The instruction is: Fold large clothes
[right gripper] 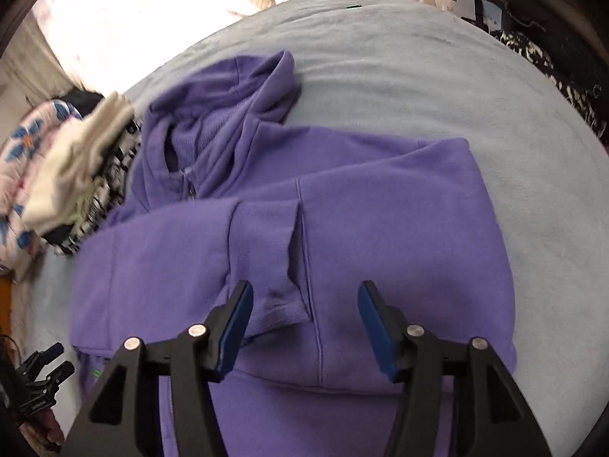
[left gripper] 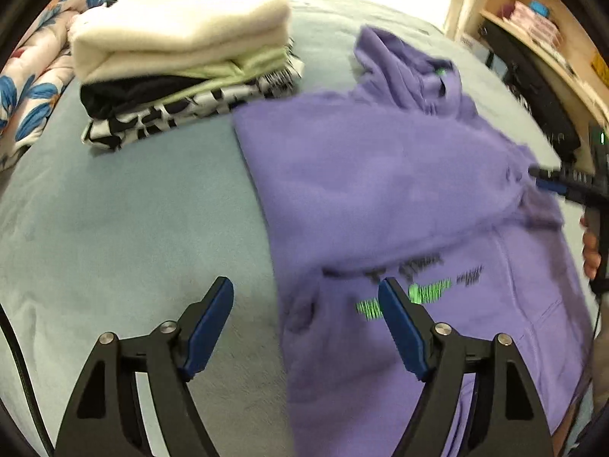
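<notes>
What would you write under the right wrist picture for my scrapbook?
Open right gripper hovering over a purple fleece hoodie with sleeves folded in, on a pale blue blanket.

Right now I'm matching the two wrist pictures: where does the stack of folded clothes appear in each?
Left wrist view: the stack of folded clothes sits upper left, on the blue bedcover.
Right wrist view: the stack is at the left edge, blurred, left of the hood.
Shared landmark: the purple hoodie, whose hood lies nearest the stack in both views.
</notes>
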Tool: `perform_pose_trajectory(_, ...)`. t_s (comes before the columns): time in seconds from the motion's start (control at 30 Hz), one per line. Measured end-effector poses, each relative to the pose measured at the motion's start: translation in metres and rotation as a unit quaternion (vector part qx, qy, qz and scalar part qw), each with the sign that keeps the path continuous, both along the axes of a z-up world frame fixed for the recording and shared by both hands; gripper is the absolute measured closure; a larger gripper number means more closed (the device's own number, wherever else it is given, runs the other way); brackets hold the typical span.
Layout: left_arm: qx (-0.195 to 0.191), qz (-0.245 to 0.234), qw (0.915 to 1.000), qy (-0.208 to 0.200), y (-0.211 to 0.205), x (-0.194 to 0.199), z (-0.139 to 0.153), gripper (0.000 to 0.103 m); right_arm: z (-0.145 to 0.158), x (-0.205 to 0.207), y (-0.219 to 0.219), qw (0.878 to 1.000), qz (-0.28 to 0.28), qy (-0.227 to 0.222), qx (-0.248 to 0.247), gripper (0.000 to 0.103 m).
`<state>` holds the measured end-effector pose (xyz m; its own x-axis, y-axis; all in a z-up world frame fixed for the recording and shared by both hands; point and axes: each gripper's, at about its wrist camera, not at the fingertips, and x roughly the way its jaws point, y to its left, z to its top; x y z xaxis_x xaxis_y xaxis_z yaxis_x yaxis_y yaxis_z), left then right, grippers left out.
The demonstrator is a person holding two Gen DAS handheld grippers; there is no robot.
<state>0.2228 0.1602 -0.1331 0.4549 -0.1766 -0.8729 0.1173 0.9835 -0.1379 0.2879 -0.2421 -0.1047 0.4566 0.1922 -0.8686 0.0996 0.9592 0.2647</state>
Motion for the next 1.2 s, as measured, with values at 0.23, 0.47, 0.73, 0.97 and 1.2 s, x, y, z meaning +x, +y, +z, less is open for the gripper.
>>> perform_pose_trajectory(0.23, -0.068, 0.077, 0.9944, 0.023, 0.029, 0.077, -0.017, 0.023, -0.023, 0.035, 0.012, 0.999, 0.004, 0.017, 0.030, 0.045)
perform_pose_trajectory(0.47, -0.108, 0.130, 0.9838, 0.060, 0.044, 0.131, -0.057, 0.023, -0.030, 0.058, 0.022, 1.000, 0.013, 0.010, 0.002, 0.044)
perform_pose_trajectory(0.73, -0.026, 0.108, 0.9938, -0.006, 0.007, 0.143, -0.034, 0.088, -0.013, 0.048, 0.046, 0.991, 0.058, -0.059, -0.105, 0.097)
perform_pose_trajectory(0.97, 0.033, 0.103, 0.9934, -0.039, -0.005, 0.142, -0.048, 0.083, -0.035, 0.053, 0.041, 0.993, 0.035, -0.040, -0.107, 0.093)
perform_pose_trajectory(1.2, 0.068, 0.098, 0.9912, -0.058, -0.017, 0.115, -0.002, 0.064, 0.004, 0.024, 0.036, 0.994, 0.008, -0.062, -0.088, 0.060)
